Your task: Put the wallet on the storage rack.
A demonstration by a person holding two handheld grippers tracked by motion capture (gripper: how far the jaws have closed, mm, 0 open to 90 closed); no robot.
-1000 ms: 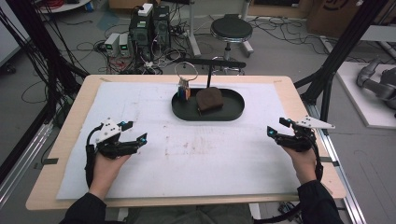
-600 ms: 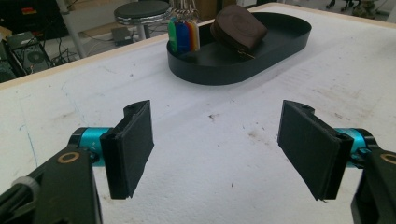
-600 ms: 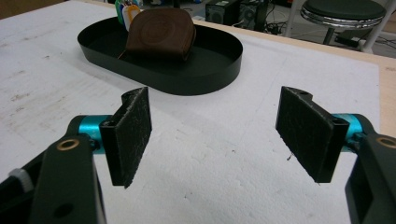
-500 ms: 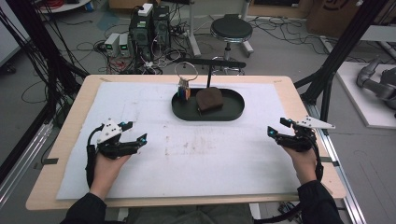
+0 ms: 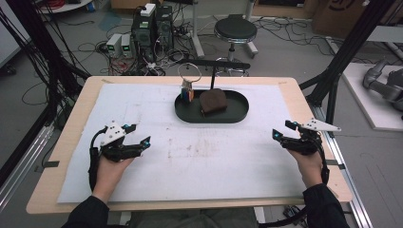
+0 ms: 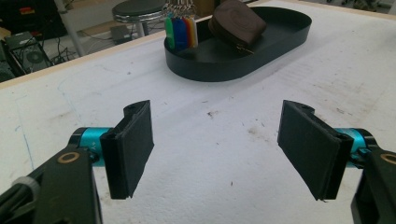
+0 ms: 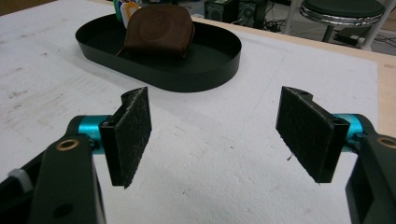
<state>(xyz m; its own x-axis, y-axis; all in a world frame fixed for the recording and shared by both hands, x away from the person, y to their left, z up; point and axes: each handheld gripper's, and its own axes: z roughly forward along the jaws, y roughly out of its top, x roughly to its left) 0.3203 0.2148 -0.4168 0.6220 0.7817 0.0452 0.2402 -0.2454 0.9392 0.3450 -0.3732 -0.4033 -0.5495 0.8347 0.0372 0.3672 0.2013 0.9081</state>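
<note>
Brown pouch in black tray, both claws wide, empty

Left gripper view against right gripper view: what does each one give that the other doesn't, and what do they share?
Left gripper view: the coloured key tags in full, with their metal rings. Right gripper view: the brown pouch face on, covering most of the tags. Shared: the black oval tray, the white mat, the stool, and open fingers with nothing between them.
</note>
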